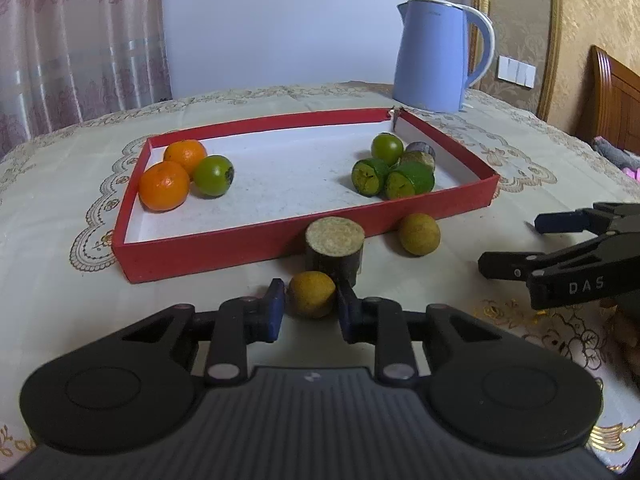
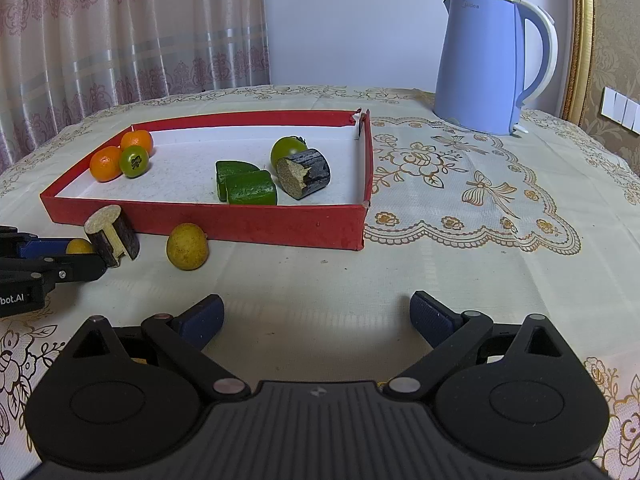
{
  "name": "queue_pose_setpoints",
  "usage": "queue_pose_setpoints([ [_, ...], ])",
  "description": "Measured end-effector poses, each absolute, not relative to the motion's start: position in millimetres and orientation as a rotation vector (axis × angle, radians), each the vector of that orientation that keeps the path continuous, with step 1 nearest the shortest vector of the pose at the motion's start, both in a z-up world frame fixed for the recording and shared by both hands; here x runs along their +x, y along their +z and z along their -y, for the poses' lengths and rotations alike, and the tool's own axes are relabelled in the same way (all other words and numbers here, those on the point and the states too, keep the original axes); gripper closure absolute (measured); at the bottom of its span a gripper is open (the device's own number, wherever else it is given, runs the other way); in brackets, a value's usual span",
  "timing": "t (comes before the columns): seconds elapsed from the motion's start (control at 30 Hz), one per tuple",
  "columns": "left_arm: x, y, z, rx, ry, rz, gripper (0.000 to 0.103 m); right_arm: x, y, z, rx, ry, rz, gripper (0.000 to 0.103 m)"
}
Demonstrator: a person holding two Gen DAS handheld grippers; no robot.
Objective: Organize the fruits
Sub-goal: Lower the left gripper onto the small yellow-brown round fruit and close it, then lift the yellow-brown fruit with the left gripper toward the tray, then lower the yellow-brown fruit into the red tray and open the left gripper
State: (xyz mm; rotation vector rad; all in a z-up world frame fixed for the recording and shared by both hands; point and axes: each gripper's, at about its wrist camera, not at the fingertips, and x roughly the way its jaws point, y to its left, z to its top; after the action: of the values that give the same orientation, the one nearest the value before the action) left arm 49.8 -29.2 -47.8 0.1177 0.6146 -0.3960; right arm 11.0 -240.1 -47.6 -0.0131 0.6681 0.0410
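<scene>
A red tray (image 1: 248,244) (image 2: 256,226) holds two oranges (image 1: 165,185) and a green fruit (image 1: 213,175) on its left, and green pieces (image 1: 408,179), a green fruit (image 1: 387,149) and a dark stub (image 2: 305,173) on its right. In front of it lie a dark cut stub (image 1: 335,246) (image 2: 112,234) and a yellow fruit (image 1: 419,234) (image 2: 187,246). My left gripper (image 1: 311,306) has its pads around another yellow fruit (image 1: 312,294) (image 2: 79,246) on the cloth. My right gripper (image 2: 316,320) is open and empty over the cloth; it also shows in the left wrist view (image 1: 516,248).
A blue kettle (image 1: 438,54) (image 2: 486,62) stands at the back right of the table. An embroidered cloth (image 2: 480,200) covers the table. Curtains hang behind on the left. A wooden bed frame (image 1: 616,100) is at the far right.
</scene>
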Motion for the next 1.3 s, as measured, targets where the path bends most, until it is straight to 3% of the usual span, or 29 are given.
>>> queue_pose_setpoints([
  [0.6,71.4,-8.7,-10.3,0.057,-0.246,-0.527,0.078,11.1,-47.7,240.0,-0.014,0.041,-0.668,0.003],
  [1.3,135.6,-32.5,-7.4,0.038,-0.073,-0.613,0.078,11.1,-48.0,239.5,-0.015,0.04,-0.668,0.003],
])
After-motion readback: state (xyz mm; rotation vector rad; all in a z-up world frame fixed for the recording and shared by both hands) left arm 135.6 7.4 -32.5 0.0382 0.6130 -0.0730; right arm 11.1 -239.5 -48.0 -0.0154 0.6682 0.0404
